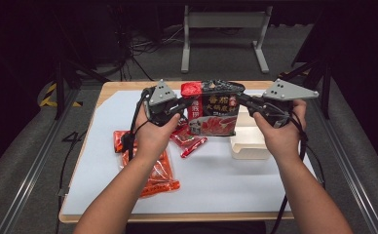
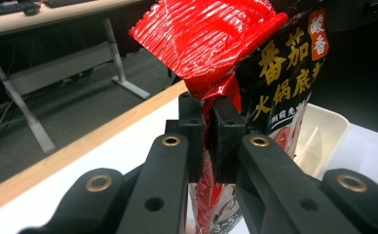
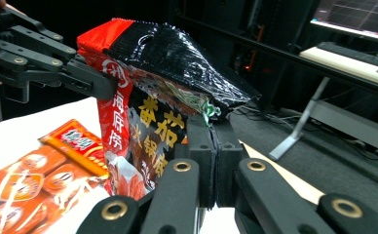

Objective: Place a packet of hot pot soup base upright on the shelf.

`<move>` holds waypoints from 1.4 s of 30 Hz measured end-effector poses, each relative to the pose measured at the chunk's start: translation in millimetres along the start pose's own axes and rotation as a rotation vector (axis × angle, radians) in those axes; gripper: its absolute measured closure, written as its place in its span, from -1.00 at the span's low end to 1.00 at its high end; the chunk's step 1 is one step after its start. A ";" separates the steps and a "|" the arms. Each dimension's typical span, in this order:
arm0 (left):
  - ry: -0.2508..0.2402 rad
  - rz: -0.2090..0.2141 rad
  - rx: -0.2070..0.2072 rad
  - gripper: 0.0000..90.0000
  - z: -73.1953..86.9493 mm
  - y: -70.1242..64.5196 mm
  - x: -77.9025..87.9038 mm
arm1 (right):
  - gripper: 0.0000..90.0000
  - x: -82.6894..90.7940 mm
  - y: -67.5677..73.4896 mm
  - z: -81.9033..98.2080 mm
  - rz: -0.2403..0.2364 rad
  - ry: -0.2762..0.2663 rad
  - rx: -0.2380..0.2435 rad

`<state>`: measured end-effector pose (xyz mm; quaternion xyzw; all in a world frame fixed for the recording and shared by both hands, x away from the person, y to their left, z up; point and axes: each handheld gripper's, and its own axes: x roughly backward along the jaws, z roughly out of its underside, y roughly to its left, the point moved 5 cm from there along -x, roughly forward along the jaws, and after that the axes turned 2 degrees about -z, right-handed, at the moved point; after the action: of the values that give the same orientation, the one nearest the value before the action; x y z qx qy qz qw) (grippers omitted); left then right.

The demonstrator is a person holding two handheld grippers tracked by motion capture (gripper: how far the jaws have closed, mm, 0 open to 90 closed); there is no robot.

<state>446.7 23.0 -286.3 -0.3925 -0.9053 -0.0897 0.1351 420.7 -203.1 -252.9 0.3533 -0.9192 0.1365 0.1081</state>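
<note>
Both tongs are clamped on 1 item, a red-and-black sauce pouch (image 1: 213, 111), held in the air above the far middle of the table (image 1: 216, 185). The left tongs (image 1: 183, 105) pinch the pouch's red left edge; in the left gripper view the film is squeezed flat between the 2 black jaws. The right tongs (image 1: 243, 100) pinch the black upper right corner, jaws pressed tight on the film in the right gripper view.

Judgement on the step in hand: the pouch appears to be held for opening or tearing at its top. To do it well, keep both grips high and close to the top seam, pull apart evenly, and keep the pouch upright over the white tray (image 1: 249, 146) so that any spill lands there. The crumpled top suggests slack film; a grip on loose film may slip.

Other items: orange sachets (image 1: 153, 168) lie flat on the near left of the table, with a small red packet (image 1: 189, 143) under the pouch's left side.

Not established: whether the top seam is already breached, what the tray contains, since the pouch and the right hand (image 1: 279, 134) cover part of it, and the pouch's rear face.
</note>
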 end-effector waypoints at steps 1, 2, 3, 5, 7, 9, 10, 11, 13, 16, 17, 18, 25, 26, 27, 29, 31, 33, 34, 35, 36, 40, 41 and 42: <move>0.001 0.002 -0.001 0.90 -1.5 0.2 -2.1 | 0.98 0.4 -2.9 -0.6 0.008 0.000 -0.001; 0.001 0.005 -0.001 0.90 -3.3 0.5 -5.0 | 0.98 0.7 -4.8 -1.1 0.013 0.000 -0.001; -0.002 0.007 0.005 0.90 -5.2 0.2 -8.8 | 0.98 1.0 -7.5 -1.6 0.023 0.000 0.002; -0.005 0.012 0.008 0.90 -7.4 0.2 -14.6 | 0.99 1.6 -12.2 -2.0 0.038 0.004 0.010; -0.006 0.014 0.009 0.90 -8.4 0.1 -18.2 | 0.98 2.0 -15.1 -1.8 0.048 0.005 0.014; -0.015 0.023 0.012 0.90 -11.3 -1.5 -26.7 | 0.98 3.8 -22.8 0.3 0.065 0.005 0.007; -0.015 0.023 0.012 0.90 -11.3 -1.5 -26.7 | 0.98 3.8 -22.8 0.3 0.065 0.005 0.007; -0.017 0.027 0.008 0.90 -12.6 -1.7 -29.5 | 0.98 4.5 -25.2 1.1 0.069 0.003 0.005; -0.020 0.032 0.005 0.90 -14.4 -2.4 -33.5 | 0.98 5.7 -29.5 2.9 0.076 0.000 -0.003; -0.025 0.038 -0.001 0.90 -17.0 -2.8 -40.8 | 0.98 7.1 -36.4 5.2 0.090 -0.004 -0.013; -0.028 0.042 -0.002 0.90 -17.4 -2.7 -42.9 | 0.98 7.3 -37.9 5.8 0.091 -0.004 -0.017; -0.033 0.051 -0.001 0.91 -17.6 -2.5 -44.6 | 0.98 7.6 -40.0 6.7 0.091 -0.007 -0.020; -0.036 0.057 0.025 0.99 -18.4 -5.2 -37.8 | 0.94 6.8 -46.2 14.1 0.035 -0.034 -0.044; -0.040 0.057 0.029 0.99 -18.8 -5.0 -36.2 | 0.94 6.5 -46.4 15.1 0.025 -0.041 -0.053; -0.042 0.059 0.032 0.99 -19.1 -4.2 -35.2 | 0.92 6.0 -46.6 15.5 0.015 -0.051 -0.058; -0.051 0.066 0.044 0.99 -19.5 -3.7 -33.7 | 0.89 5.4 -45.9 15.3 0.008 -0.060 -0.062; -0.061 0.072 0.048 0.99 -20.3 -4.0 -32.5 | 0.82 5.3 -45.1 14.6 0.010 -0.063 -0.066; -0.073 0.084 0.054 0.99 -21.1 -5.6 -31.9 | 0.66 4.0 -44.9 14.1 0.000 -0.069 -0.079; -0.077 0.090 0.055 0.99 -21.5 -6.4 -31.8 | 0.54 2.6 -45.1 14.1 -0.002 -0.072 -0.086; -0.079 0.097 0.053 0.99 -22.0 -8.5 -31.7 | 0.45 1.1 -45.1 14.0 -0.007 -0.076 -0.092; -0.080 0.102 0.045 0.99 -22.4 -9.9 -31.9 | 0.36 -1.3 -45.4 14.0 -0.016 -0.078 -0.099; -0.088 0.131 0.049 0.99 -22.7 -14.5 -33.8 | 0.15 -7.5 -43.4 12.3 -0.058 -0.097 -0.130; -0.088 0.136 0.049 0.99 -22.8 -15.4 -34.4 | 0.15 -9.5 -42.2 11.8 -0.074 -0.096 -0.138; -0.089 0.140 0.043 0.99 -23.0 -16.2 -35.0 | 0.15 -11.3 -41.3 11.3 -0.084 -0.097 -0.138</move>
<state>461.8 -18.2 -276.4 -0.4553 -0.8826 -0.0432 0.1092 455.8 -229.2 -259.7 0.3893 -0.9150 0.0510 0.0934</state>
